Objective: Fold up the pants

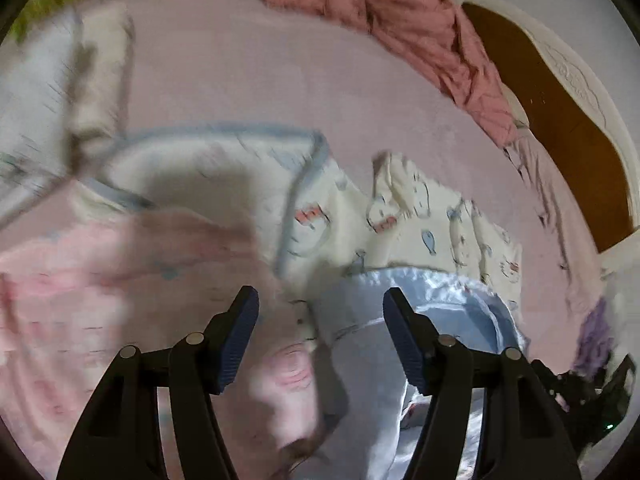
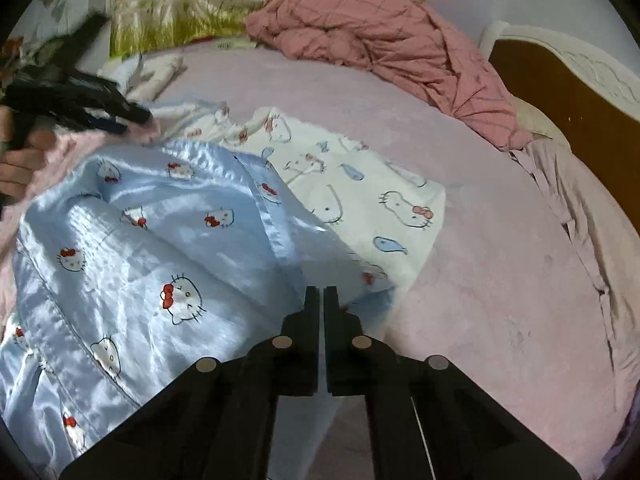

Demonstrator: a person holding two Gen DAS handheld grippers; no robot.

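Plenty of open pink sheet (image 2: 500, 280) on the right and far middle, but the clothes pile (image 2: 160, 240) hogs the near left and a rumpled red quilt (image 2: 380, 48) blocks the far right.

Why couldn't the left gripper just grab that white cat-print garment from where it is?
It probably could: the left gripper has its jaws open, and the white cat-print garment lies just ahead on the bed, though the blue satin garment overlaps its near edge.

The right gripper (image 2: 321, 300), jaws closed together, hangs over the near edge of the blue satin pants (image 2: 152, 248) on the pink bed (image 2: 480, 280). A white cat-print garment (image 2: 360, 200) lies partly under them. A rumpled red quilt (image 2: 380, 48) sits at the far edge. The left gripper (image 2: 76, 100) shows at far left.
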